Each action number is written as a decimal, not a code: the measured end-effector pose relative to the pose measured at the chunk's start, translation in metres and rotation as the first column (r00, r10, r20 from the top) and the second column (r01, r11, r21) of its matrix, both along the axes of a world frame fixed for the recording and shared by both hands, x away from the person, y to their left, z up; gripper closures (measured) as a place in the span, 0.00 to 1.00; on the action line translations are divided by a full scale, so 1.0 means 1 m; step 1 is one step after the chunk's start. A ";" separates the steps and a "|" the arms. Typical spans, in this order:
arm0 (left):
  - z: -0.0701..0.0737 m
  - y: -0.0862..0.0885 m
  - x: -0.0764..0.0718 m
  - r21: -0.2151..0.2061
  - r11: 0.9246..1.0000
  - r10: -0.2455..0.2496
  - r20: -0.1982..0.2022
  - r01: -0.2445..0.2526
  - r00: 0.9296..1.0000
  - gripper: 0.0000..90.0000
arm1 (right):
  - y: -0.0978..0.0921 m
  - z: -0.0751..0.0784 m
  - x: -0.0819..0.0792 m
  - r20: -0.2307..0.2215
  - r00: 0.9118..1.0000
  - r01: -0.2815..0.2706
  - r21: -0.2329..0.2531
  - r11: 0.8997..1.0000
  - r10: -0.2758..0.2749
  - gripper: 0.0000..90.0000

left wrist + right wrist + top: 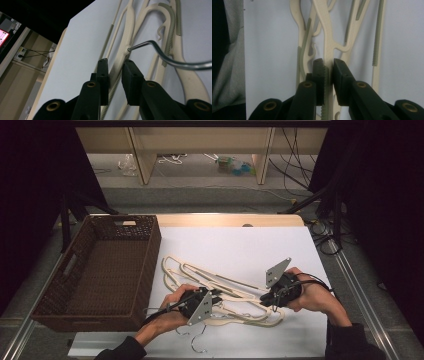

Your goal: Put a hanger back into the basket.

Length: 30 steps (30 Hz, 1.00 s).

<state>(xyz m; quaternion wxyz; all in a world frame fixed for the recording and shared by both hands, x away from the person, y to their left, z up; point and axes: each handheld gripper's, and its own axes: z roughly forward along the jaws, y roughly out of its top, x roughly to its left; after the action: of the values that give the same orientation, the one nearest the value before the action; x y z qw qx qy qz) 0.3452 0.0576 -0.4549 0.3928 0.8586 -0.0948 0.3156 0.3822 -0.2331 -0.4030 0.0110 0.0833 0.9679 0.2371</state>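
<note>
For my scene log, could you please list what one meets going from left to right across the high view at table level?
Brown wicker basket → left claw → right claw, both claws on the cream hangers on the white table.

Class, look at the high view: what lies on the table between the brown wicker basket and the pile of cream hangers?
Nothing: between the basket and the hangers there is a narrow strip of bare white table, seen in the high view.

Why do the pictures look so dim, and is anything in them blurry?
High view: dark surroundings, with light falling mainly on the white table, leaving the basket dim. Left gripper view: the metal hook is soft and carries a bright glint. Right gripper view: the black jaws are underexposed and the cream hangers are slightly soft.
</note>
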 end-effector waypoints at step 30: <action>0.065 -0.016 0.047 -0.025 0.999 0.028 0.105 -0.025 0.994 0.96 | -0.029 0.073 -0.004 0.175 0.890 0.321 0.414 0.852 -0.420 0.38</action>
<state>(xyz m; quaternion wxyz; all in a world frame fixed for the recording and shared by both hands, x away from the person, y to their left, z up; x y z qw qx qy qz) 0.3917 0.0418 -0.3898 0.3932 0.8372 -0.1002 0.3667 0.3786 -0.2617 -0.3301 0.1673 0.2386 0.8600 0.4189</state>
